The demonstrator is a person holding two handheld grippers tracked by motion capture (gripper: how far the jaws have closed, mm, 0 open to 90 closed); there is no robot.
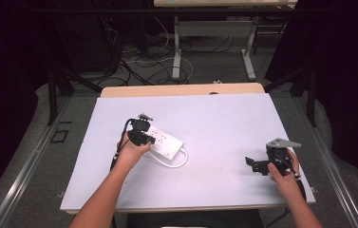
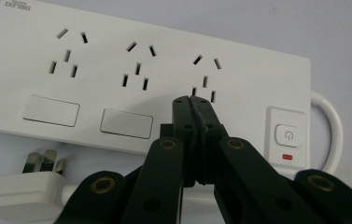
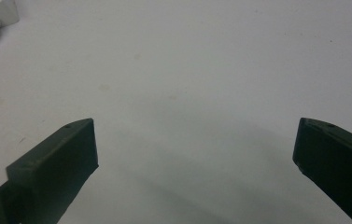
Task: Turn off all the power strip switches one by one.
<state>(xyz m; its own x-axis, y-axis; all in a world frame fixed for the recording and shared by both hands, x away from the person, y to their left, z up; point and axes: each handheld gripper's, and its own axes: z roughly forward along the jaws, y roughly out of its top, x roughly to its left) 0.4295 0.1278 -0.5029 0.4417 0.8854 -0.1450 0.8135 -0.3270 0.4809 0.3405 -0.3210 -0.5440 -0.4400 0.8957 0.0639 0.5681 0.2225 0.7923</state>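
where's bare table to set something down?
Free: the wide patch between the power strip and the right tongs, the whole far strip behind them, and the near-left corner of the white table. Crowded: left-centre, where the shut left tongs sit at the strip, with its cord and plug beside it.

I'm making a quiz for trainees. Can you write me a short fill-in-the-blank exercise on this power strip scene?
1. The left tool hovers over the power strip with its jaws ____.
2. The right tool has its jaws ____, with only bare table between them.
3. The power strip has ____ groups of sockets.
4. Below the strip's power button there is a small ____ light.

Missing words: shut; open; three; red
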